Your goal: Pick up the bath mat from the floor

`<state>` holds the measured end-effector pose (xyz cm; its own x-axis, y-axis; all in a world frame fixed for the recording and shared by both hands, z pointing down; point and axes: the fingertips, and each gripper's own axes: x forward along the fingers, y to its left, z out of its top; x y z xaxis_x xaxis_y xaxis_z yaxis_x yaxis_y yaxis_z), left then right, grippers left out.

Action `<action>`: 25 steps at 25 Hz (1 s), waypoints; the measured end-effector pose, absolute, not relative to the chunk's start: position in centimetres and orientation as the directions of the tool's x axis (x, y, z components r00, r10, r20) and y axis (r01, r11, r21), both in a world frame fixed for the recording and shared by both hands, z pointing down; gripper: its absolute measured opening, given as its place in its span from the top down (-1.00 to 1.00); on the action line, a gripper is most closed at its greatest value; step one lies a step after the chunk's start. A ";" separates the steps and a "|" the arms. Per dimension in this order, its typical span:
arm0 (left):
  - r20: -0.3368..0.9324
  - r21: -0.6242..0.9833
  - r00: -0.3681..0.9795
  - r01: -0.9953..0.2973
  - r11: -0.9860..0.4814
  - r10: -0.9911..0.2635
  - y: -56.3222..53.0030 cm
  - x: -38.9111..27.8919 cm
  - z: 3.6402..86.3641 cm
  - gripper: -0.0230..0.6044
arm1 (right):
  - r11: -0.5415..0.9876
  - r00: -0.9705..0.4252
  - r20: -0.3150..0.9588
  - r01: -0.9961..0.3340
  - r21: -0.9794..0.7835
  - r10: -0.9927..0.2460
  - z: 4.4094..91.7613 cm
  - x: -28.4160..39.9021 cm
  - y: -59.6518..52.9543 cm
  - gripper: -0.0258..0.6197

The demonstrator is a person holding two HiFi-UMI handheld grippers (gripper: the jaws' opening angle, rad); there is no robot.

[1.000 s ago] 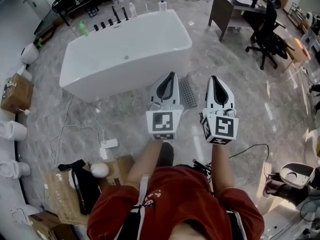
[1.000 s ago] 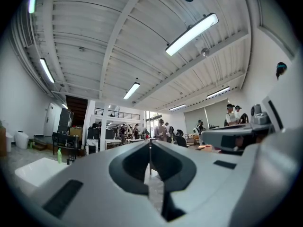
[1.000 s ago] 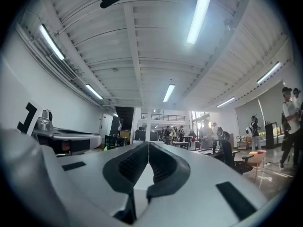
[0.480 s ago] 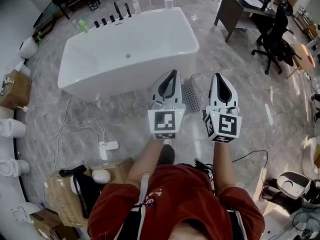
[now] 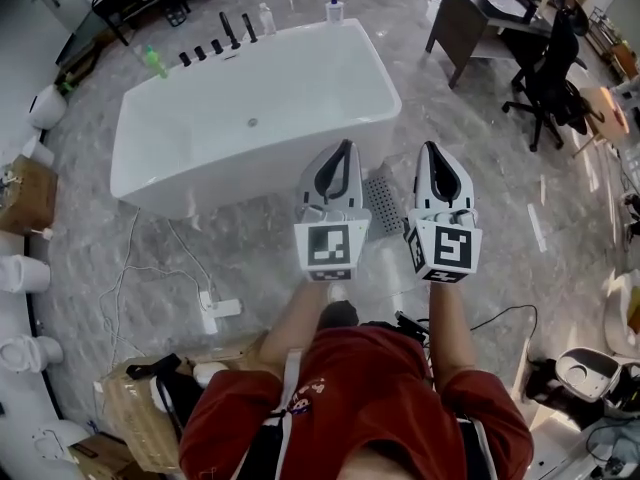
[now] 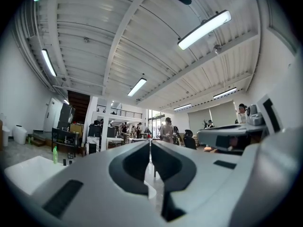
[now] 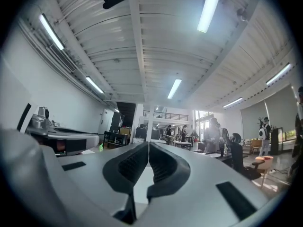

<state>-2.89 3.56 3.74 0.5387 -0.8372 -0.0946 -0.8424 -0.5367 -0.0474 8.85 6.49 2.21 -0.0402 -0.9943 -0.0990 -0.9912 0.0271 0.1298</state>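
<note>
The bath mat (image 5: 381, 194) is a small grey perforated strip on the marble floor beside the bathtub's right end; in the head view it shows between my two grippers, partly hidden by them. My left gripper (image 5: 345, 149) and right gripper (image 5: 430, 149) are held side by side, level, well above the floor, both shut with nothing in them. The left gripper view shows the left gripper (image 6: 150, 143) with its jaws together, facing the hall. In the right gripper view the right gripper (image 7: 148, 145) is likewise shut and empty. Neither gripper view shows the mat.
A white bathtub (image 5: 250, 118) stands ahead on the left, with bottles (image 5: 333, 8) at its far rim. A desk (image 5: 480, 13) and an office chair (image 5: 550, 78) are at the right. A power strip (image 5: 222, 308) with cables, boxes and toilets (image 5: 20, 273) lie left.
The view has shifted forward: the bathtub and mat have slid down the picture, nearer to me. Both grippers stay shut, side by side.
</note>
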 end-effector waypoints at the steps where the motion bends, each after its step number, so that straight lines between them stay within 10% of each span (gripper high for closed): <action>1: -0.097 -0.047 0.537 -0.843 -0.535 -0.838 3.0 -3.1 3.7 0.87 | 0.027 -0.041 -0.102 -0.991 0.133 -0.994 2.1 8.7 5.8 0.88; 25: -0.092 -0.052 0.395 -0.918 -0.392 -0.914 -5.1 -1.5 4.2 0.87 | 0.148 -0.163 -0.129 -0.982 0.119 -0.978 2.1 12.1 -4.1 0.88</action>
